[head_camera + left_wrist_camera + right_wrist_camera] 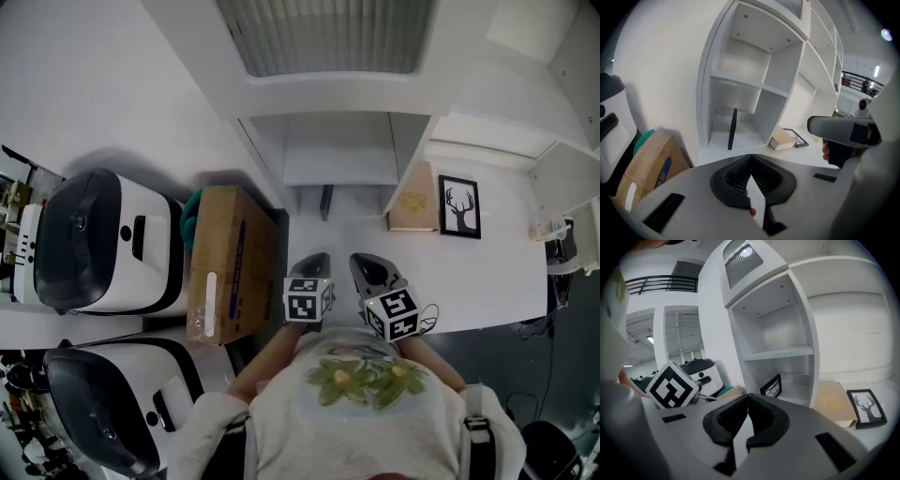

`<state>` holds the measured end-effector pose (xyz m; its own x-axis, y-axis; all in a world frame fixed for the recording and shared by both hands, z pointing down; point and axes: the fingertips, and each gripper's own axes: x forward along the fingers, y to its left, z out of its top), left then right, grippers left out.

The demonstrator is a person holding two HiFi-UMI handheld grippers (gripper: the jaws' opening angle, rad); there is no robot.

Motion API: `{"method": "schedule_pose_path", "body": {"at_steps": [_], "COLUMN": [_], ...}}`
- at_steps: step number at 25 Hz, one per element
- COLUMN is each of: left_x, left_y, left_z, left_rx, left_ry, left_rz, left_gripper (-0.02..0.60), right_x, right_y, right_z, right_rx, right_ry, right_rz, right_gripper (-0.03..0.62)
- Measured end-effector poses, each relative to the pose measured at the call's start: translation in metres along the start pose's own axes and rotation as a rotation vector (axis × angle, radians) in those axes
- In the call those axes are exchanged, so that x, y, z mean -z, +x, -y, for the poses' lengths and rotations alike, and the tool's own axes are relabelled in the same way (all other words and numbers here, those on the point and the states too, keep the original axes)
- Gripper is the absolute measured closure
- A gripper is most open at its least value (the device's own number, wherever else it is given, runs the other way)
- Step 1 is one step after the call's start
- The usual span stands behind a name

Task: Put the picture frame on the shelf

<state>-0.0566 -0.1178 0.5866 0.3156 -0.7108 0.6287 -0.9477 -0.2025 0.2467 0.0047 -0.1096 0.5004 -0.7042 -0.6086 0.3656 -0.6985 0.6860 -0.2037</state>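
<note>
One black picture frame (732, 129) stands upright in shelf (740, 80).

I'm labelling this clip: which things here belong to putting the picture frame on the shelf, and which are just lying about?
Job: shelf, picture frame standing in it.
Lying about: deer picture, tan box, cardboard box, white machines.

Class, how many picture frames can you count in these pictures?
2. One picture frame stands in the shelf's bottom compartment; the deer frame sits outside, beside the tan box. None seems hidden.
</note>
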Motion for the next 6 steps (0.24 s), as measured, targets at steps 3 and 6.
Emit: {"method": "schedule_pose_path", "body": {"at_steps": [3, 6], "left_x": [0.0029, 0.0054], "left_y": [0.0009, 0.0022], "left_z": [0.003, 0.0067], "left_rx": [0.005, 0.011], "left_ry": [0.003, 0.004], "left_rz": [-0.007, -0.013], "left_gripper": [0.552, 0.552], "right_x": [0.0018, 0.0037], "right_y": [-0.0001, -0.0012], "right_z": [-0.0005, 0.0003], "right_rx": [-0.003, -0.002], "right_ry": [-0.003, -0.002], "right_rz": [-0.006, -0.01], "right_gripper": [0.563, 0.563]}}
